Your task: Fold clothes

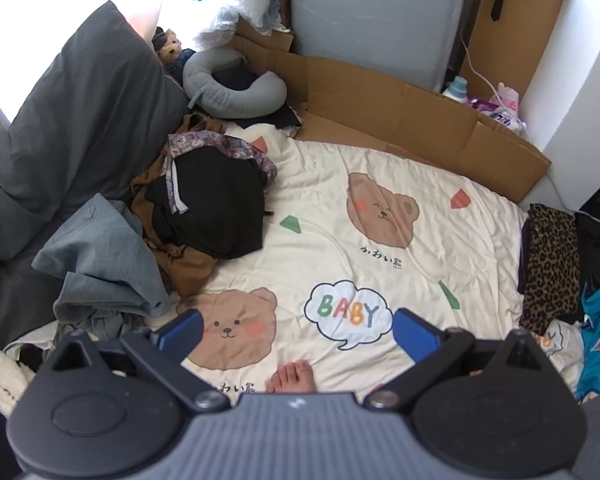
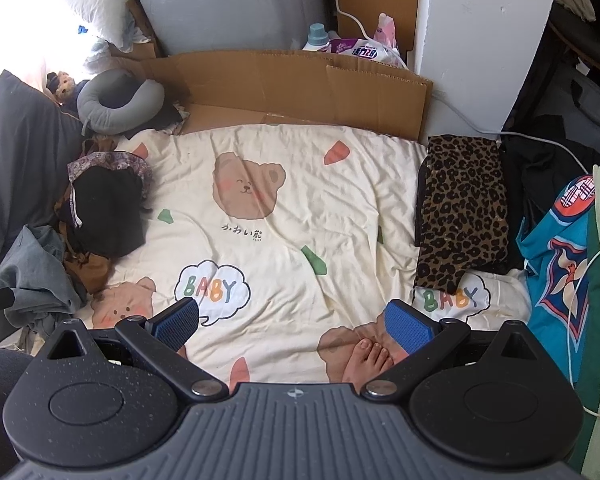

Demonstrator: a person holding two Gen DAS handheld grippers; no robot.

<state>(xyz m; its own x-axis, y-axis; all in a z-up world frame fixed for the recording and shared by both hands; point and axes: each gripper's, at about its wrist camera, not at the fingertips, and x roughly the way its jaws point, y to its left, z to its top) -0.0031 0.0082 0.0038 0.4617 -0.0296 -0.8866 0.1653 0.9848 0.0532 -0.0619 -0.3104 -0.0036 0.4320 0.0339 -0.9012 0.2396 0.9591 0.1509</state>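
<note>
A heap of unfolded clothes lies at the left of the cream bear-print bedsheet [image 1: 340, 240]: a black garment [image 1: 216, 208] on top, a brown one [image 1: 188, 268] under it, a grey-blue one [image 1: 100, 264] nearer me. The same black garment [image 2: 104, 212] shows in the right wrist view. A folded leopard-print garment [image 2: 460, 204] rests at the sheet's right edge, also seen as the leopard-print garment [image 1: 548, 264]. My left gripper [image 1: 298, 330] hangs open above the sheet, holding nothing. My right gripper [image 2: 292, 322] is open too, empty, above the sheet's near part.
Flattened cardboard [image 2: 300, 88] lines the far edge. A grey neck pillow [image 1: 232, 84] and dark grey pillow [image 1: 72, 120] sit far left. A teal printed cloth [image 2: 556, 256] and white cable [image 2: 580, 320] lie right. A person's bare foot [image 2: 366, 360] rests on the sheet.
</note>
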